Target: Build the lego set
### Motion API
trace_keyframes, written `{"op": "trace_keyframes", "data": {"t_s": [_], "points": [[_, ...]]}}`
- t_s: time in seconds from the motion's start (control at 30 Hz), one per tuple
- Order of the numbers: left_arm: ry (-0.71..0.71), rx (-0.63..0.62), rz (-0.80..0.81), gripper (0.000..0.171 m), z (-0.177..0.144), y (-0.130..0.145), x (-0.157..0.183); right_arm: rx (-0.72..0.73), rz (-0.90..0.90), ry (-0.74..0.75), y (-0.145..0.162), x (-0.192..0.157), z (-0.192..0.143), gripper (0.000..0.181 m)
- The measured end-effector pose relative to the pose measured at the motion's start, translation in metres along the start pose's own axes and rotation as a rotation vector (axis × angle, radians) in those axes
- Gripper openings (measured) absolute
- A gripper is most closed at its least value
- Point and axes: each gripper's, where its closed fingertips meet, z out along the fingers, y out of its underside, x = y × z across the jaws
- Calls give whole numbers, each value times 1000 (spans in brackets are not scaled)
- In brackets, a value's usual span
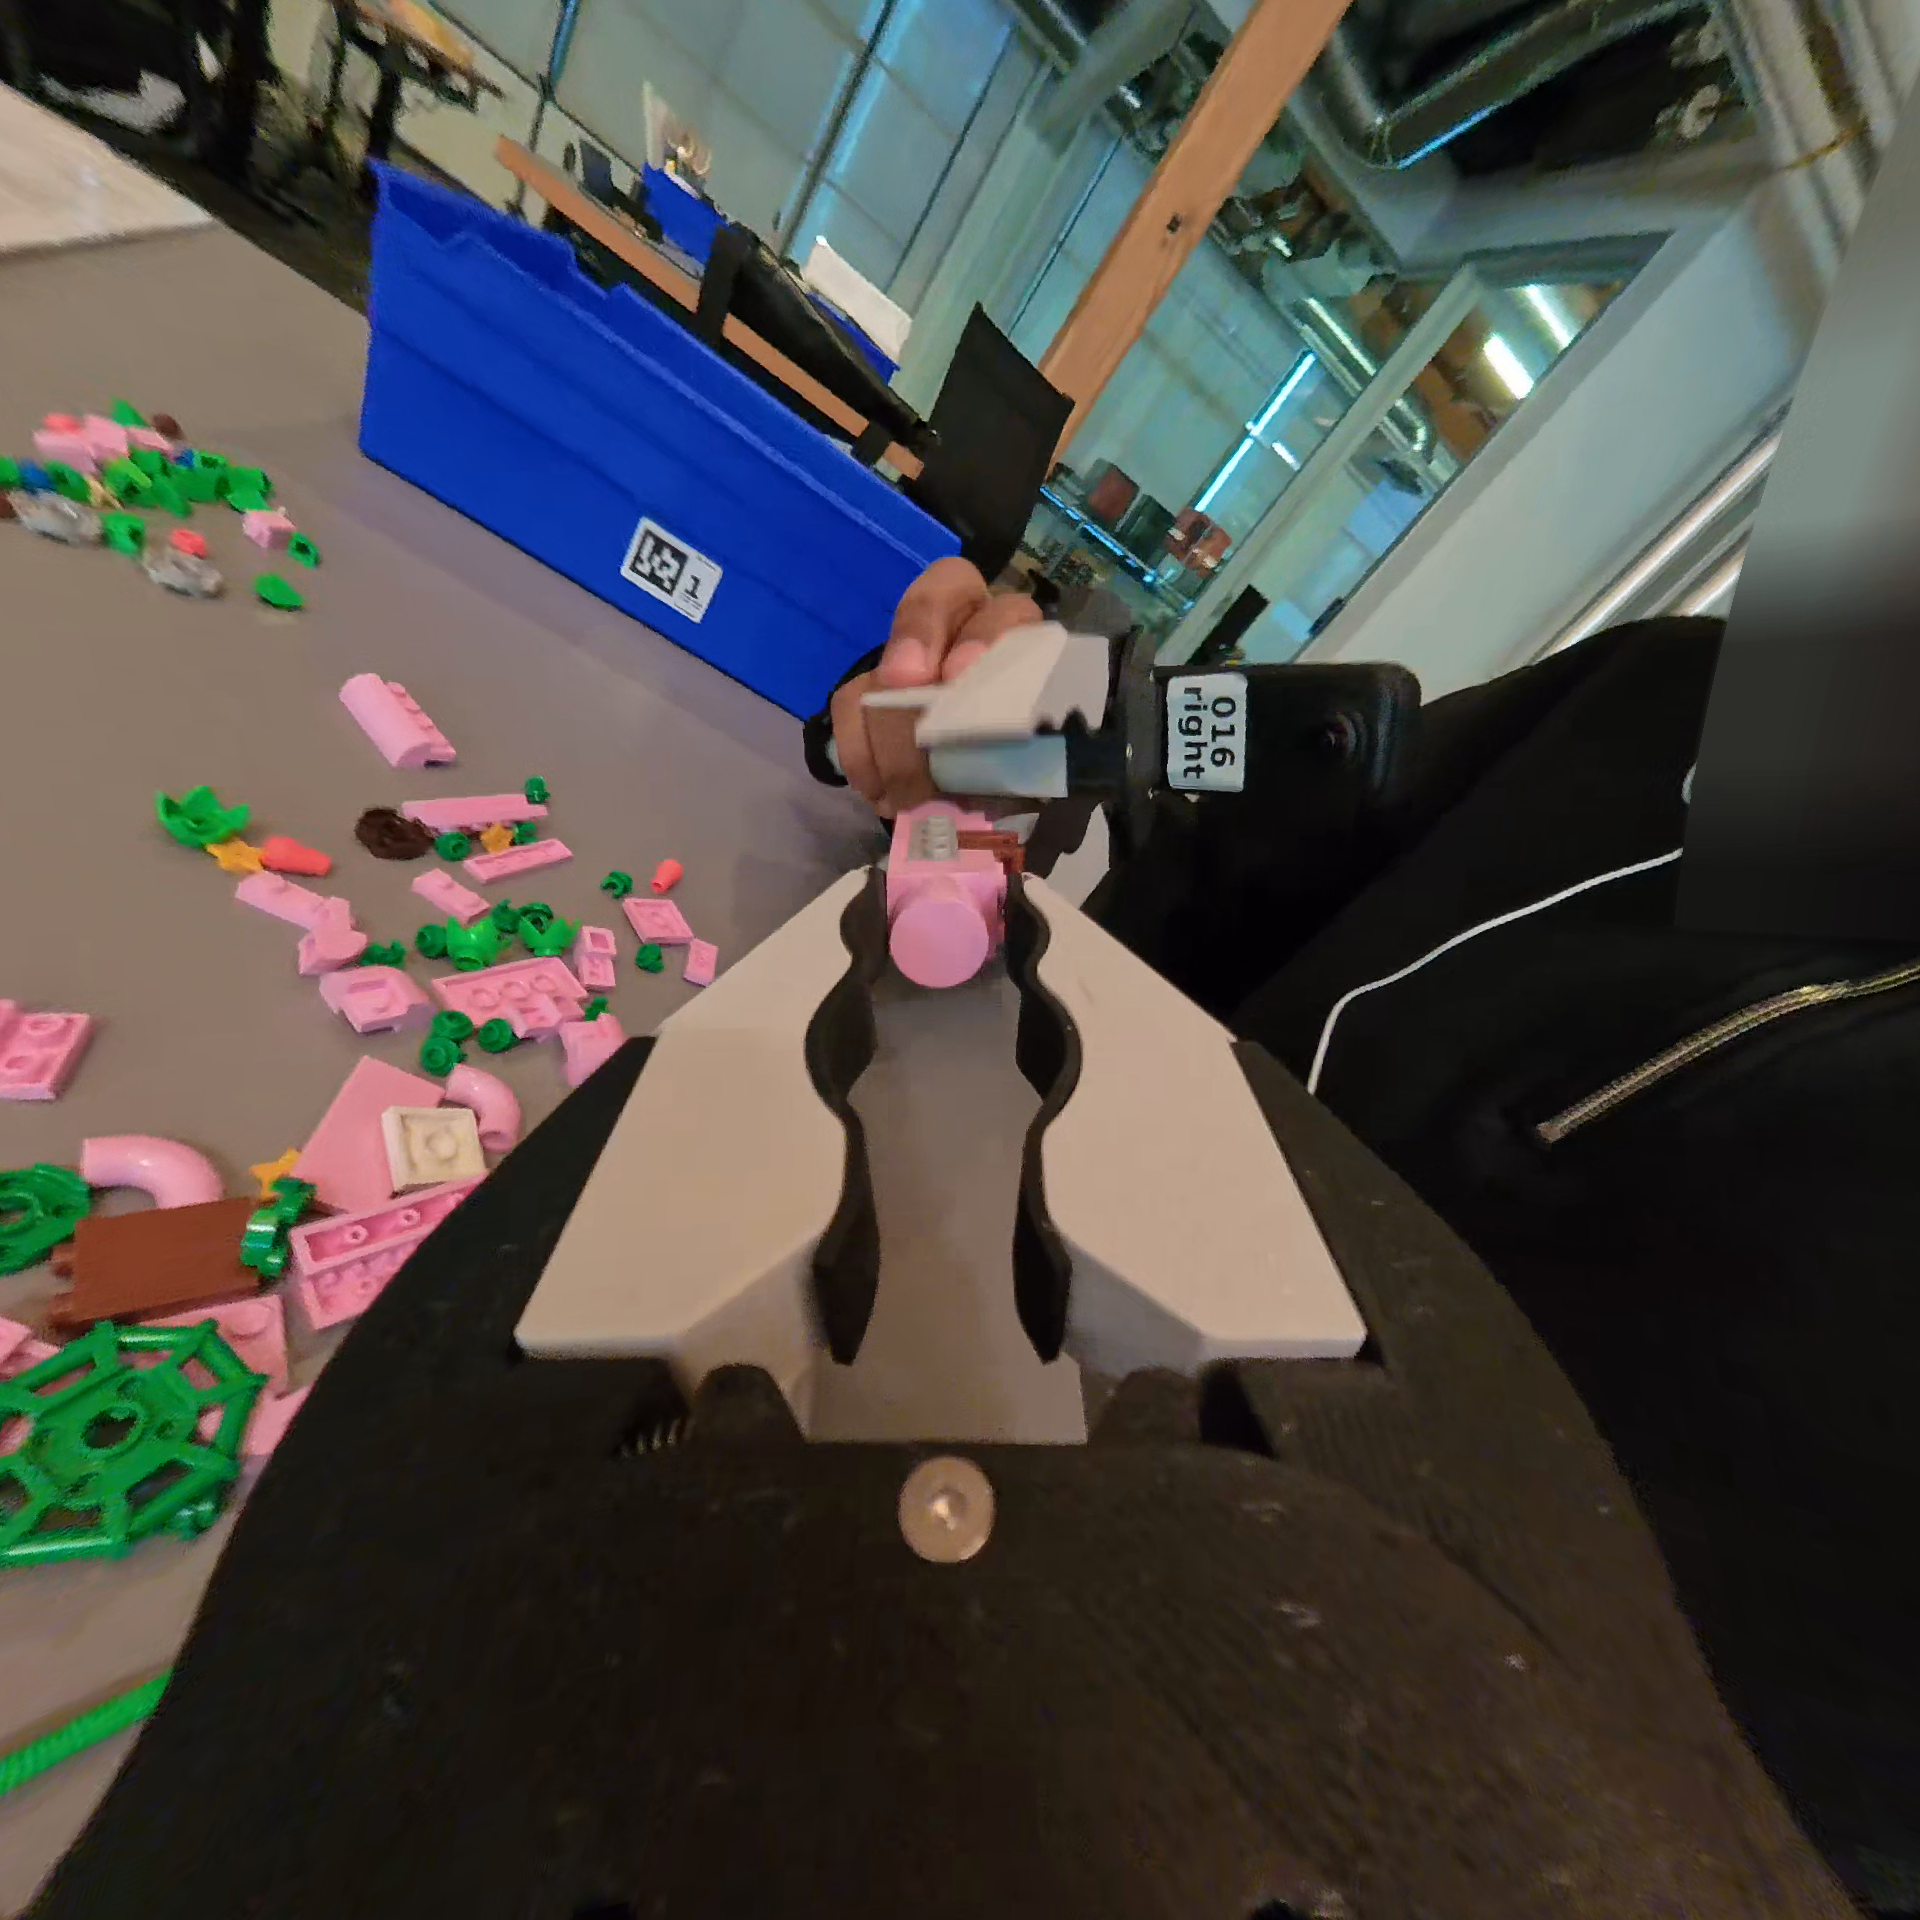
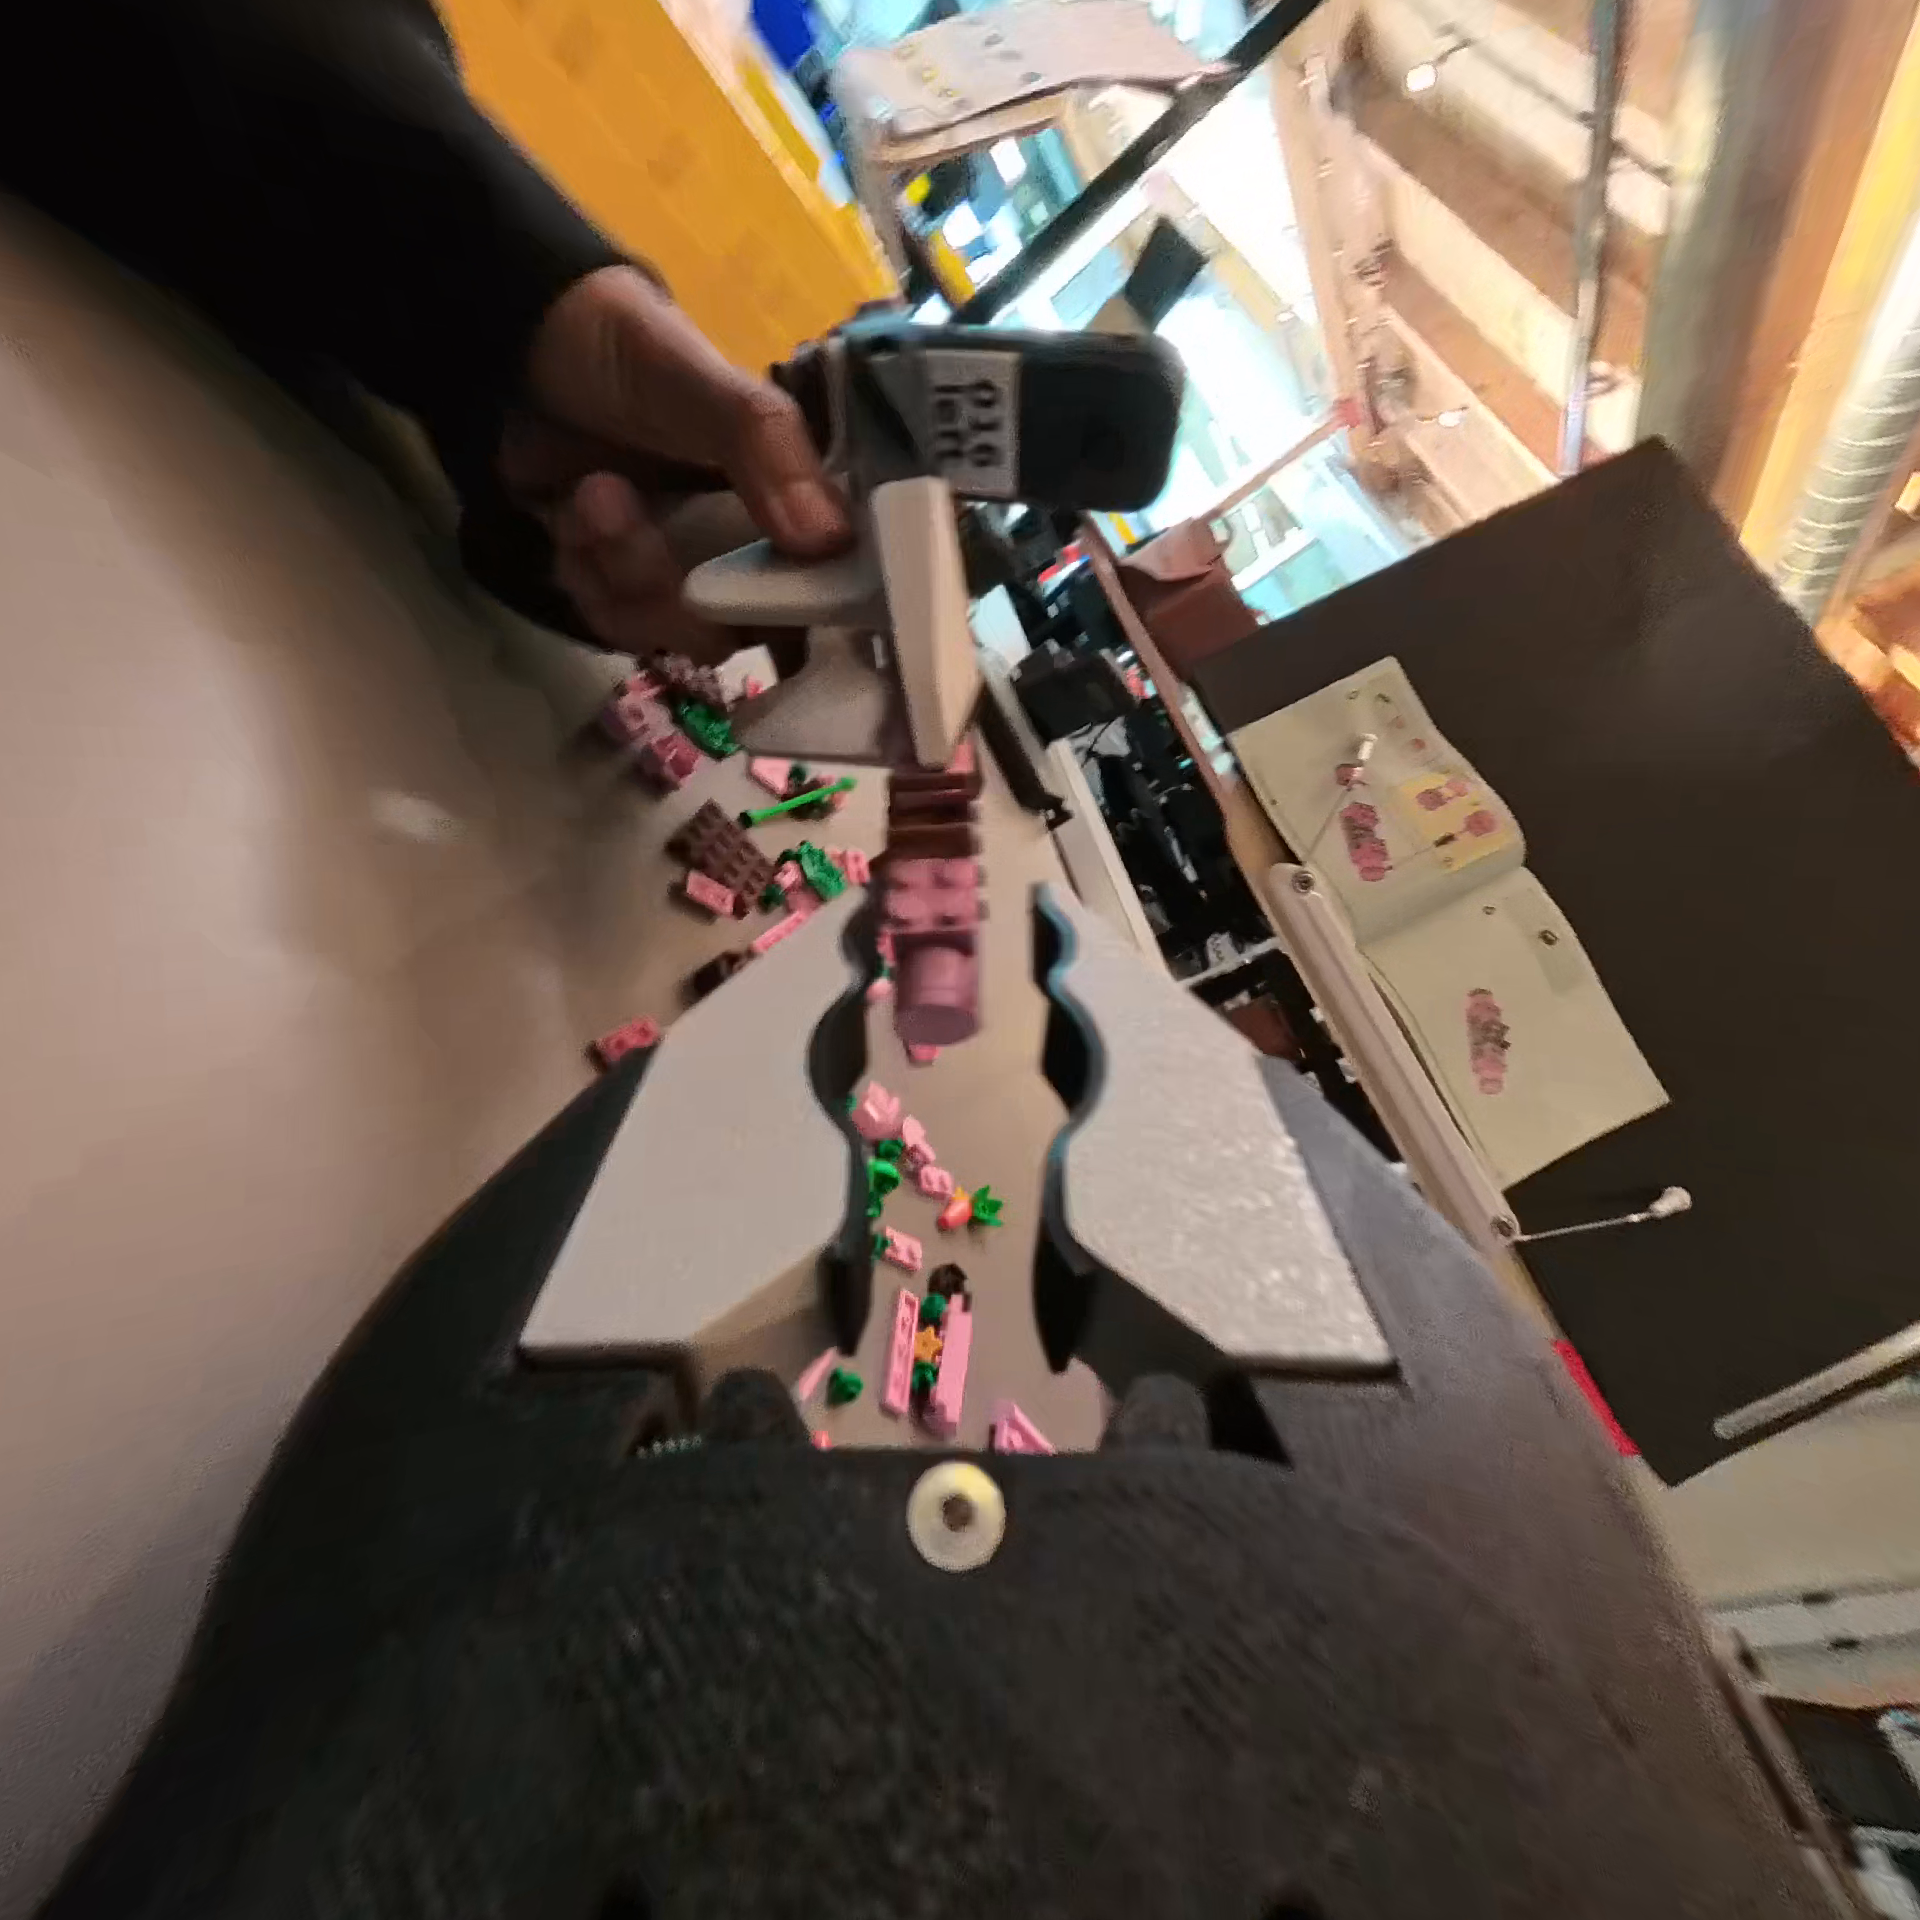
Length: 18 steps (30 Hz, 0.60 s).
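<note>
A pink and brown lego assembly [image 1: 940,914] with a round pink end is held in the air above the grey table [image 1: 166,717]. My left gripper [image 1: 945,888] is shut on its pink block. In the right wrist view the same assembly [image 2: 935,966] reaches from the left gripper [image 2: 925,644] into the gap of my right gripper [image 2: 951,920]. The right jaws stand open around its pink end, with a gap on the right side. The right gripper [image 1: 997,748] faces the left one, close behind the brown part. This view is blurred.
Loose pink, green and brown pieces [image 1: 499,935] lie on the table, with a green web piece [image 1: 114,1444] and a brown plate [image 1: 156,1257]. A blue bin [image 1: 582,436] stands behind. An open instruction booklet [image 2: 1455,914] lies on a black board. A person's black jacket [image 1: 1558,1091] is at the right. The tips of both grippers are at nearly the same place.
</note>
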Motion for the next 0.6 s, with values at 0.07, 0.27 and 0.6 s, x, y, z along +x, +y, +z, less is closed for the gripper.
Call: {"op": "trace_keyframes", "data": {"t_s": [0.07, 0.27, 0.6], "points": [[-10, 8, 86, 20, -2, -4, 5, 65, 97, 64, -4, 13, -3, 59], [-57, 3, 356, 20, -1, -8, 23, 244, 555, -96, -20, 21, -15, 62], [-25, 20, 429, 20, 6, -8, 39, 312, 812, -358, -32, -2, -15, 50]]}}
